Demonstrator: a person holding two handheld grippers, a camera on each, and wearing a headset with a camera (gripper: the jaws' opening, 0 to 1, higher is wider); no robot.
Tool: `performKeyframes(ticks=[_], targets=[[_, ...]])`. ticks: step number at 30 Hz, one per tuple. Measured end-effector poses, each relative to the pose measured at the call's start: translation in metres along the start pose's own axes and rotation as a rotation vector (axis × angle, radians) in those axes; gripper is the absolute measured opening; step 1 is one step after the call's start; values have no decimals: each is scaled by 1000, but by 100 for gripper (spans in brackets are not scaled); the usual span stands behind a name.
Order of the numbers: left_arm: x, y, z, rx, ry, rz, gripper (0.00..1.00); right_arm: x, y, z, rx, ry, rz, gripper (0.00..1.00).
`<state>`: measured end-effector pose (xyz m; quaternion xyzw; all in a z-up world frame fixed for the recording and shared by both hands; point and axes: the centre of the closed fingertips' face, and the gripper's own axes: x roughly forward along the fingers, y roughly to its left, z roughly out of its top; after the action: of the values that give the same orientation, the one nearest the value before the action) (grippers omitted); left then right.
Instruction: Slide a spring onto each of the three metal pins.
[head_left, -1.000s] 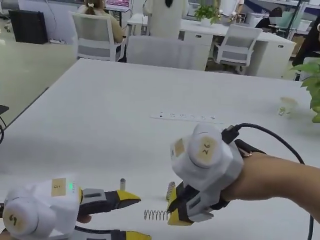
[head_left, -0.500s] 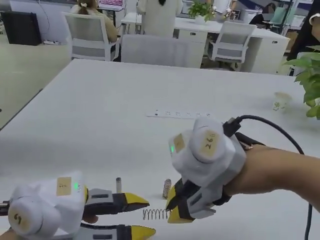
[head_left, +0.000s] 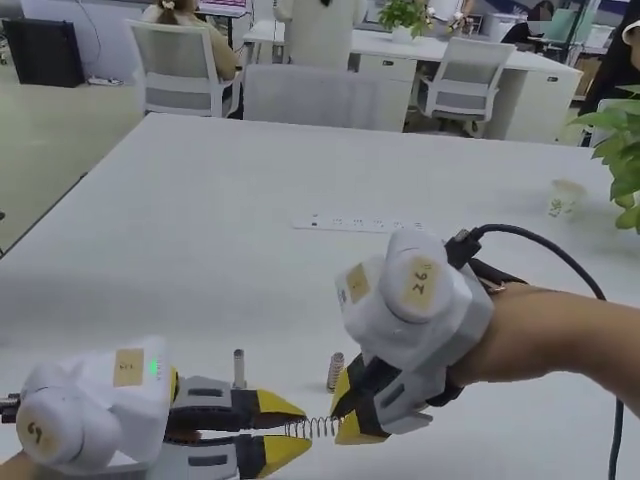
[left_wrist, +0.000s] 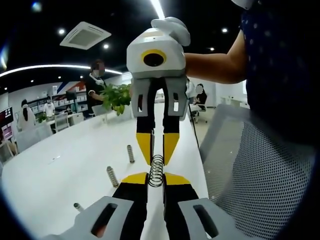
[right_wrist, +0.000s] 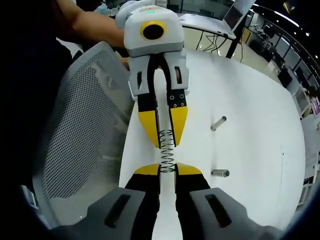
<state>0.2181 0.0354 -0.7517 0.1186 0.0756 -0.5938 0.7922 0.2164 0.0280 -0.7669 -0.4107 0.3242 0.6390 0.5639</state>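
As the left gripper (left_wrist: 156, 178) and right gripper (right_wrist: 167, 170) each clench one end, the spring (right_wrist: 166, 150) bridges them.

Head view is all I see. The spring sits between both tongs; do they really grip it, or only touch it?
Observer: In the left gripper view the left tongs are shut on one end of the spring, the right tongs on the other.
Operator: I see a bare pin and a pin with a spring. Is there a third?
Observer: Yes, a third pin stands farther along the row; it seems to carry a spring too.
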Motion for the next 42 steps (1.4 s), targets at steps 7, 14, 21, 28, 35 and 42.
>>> performKeyframes(ticks=[7, 14, 21, 28, 35, 42], targets=[[0, -1, 0, 8, 2, -6, 2, 0, 1, -1, 0, -4, 3, 8], [2, -4, 0, 10, 2, -13, 2, 2, 1, -3, 23, -7, 7, 10], [0, -5, 7, 16, -14, -16, 2, 7, 2, -7, 33, -3, 14, 11], [0, -5, 12, 23, -29, -15, 2, 7, 3, -7, 32, -10, 17, 9], [0, -4, 9, 20, -21, -16, 3, 5, 2, -5, 25, -14, 9, 9], [1, -2, 4, 13, -5, -16, 3, -4, 0, 4, 30, -40, -7, 9]])
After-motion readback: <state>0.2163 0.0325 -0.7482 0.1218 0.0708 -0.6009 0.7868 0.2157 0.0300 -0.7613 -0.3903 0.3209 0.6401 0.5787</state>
